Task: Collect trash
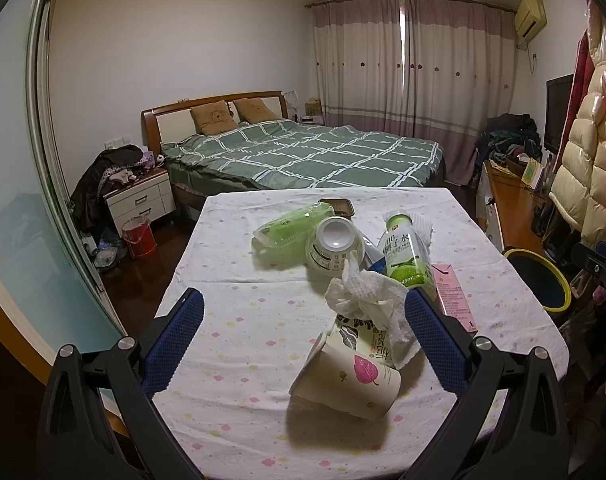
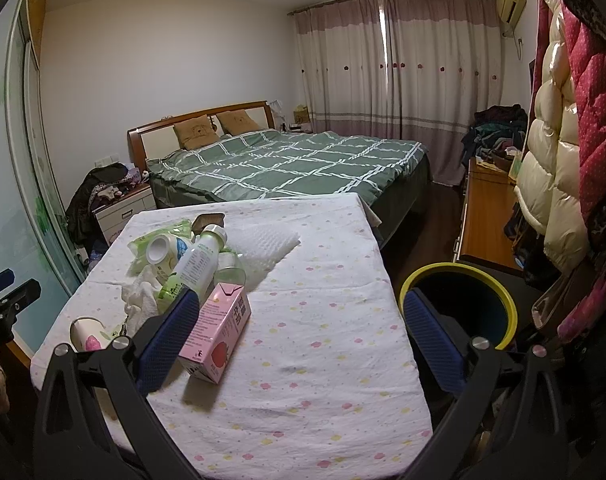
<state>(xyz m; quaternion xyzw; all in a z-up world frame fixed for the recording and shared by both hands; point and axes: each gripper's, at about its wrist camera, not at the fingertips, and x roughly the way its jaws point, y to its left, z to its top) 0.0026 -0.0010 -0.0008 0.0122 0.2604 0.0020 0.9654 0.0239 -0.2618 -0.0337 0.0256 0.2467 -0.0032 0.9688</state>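
Trash lies on a table with a flowered cloth (image 1: 231, 336). A tipped paper cup (image 1: 349, 376) with a pink leaf lies between the wide-apart fingers of my left gripper (image 1: 303, 320), which is open. Crumpled tissue (image 1: 367, 300) sits behind the cup. Further back are a green bottle (image 1: 405, 252), a white yoghurt tub (image 1: 335, 248), a green wrapper (image 1: 291, 228) and a pink carton (image 1: 455, 296). My right gripper (image 2: 299, 320) is open, the pink carton (image 2: 219, 332) beside its left finger (image 2: 167, 340). A yellow-rimmed bin (image 2: 463, 304) stands right of the table.
A bed with a green checked cover (image 1: 303, 152) stands behind the table. A wooden desk (image 2: 487, 216) and hanging padded coats (image 2: 559, 160) are on the right. A nightstand (image 1: 141, 196) and a red bucket (image 1: 139, 236) are at the left. White foam netting (image 2: 267, 248) lies on the table.
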